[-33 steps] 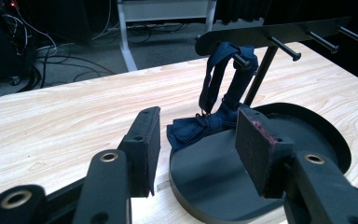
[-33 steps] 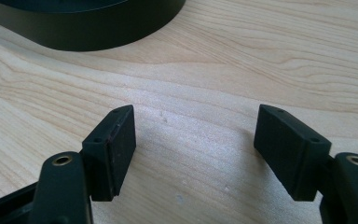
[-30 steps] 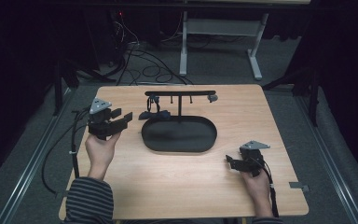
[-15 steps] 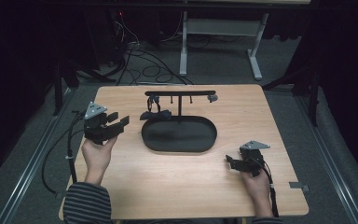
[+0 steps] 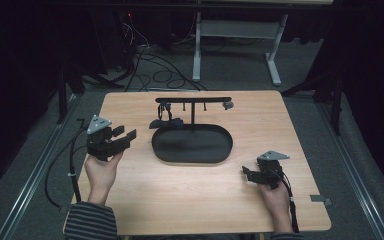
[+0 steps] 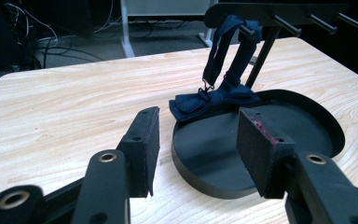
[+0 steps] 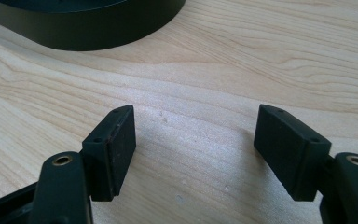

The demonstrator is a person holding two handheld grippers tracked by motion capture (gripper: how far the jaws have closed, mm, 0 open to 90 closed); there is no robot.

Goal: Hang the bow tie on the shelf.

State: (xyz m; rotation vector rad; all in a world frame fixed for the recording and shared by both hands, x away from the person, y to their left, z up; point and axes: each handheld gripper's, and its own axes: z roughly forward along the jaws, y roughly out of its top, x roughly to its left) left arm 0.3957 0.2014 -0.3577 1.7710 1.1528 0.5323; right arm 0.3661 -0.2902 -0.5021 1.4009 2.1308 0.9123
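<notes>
A black stand with an oval base point(image 5: 192, 145) and a peg bar point(image 5: 194, 100) sits mid-table. A dark blue bow tie point(image 5: 165, 121) hangs by its strap from a left peg, its bow resting at the base's edge point(image 6: 214, 100). My left gripper point(image 5: 121, 136) is held open above the table, left of the base, with nothing between its jaws; the left gripper view looks past it point(image 6: 196, 140) at the bow tie. My right gripper point(image 5: 246, 174) lies open near the table's front right, empty, close over the wood point(image 7: 193, 140), the base rim point(image 7: 98, 30) beyond it.
The wooden table point(image 5: 130, 205) has bare room in front of the stand and on both sides. A small grey knob point(image 5: 228, 105) hangs at the bar's right end. Cables point(image 5: 145, 55) and a white desk frame point(image 5: 235, 35) are on the floor behind.
My left gripper has drawn back toward the table's front left and lower, away from the stand. The right gripper has stayed put.
</notes>
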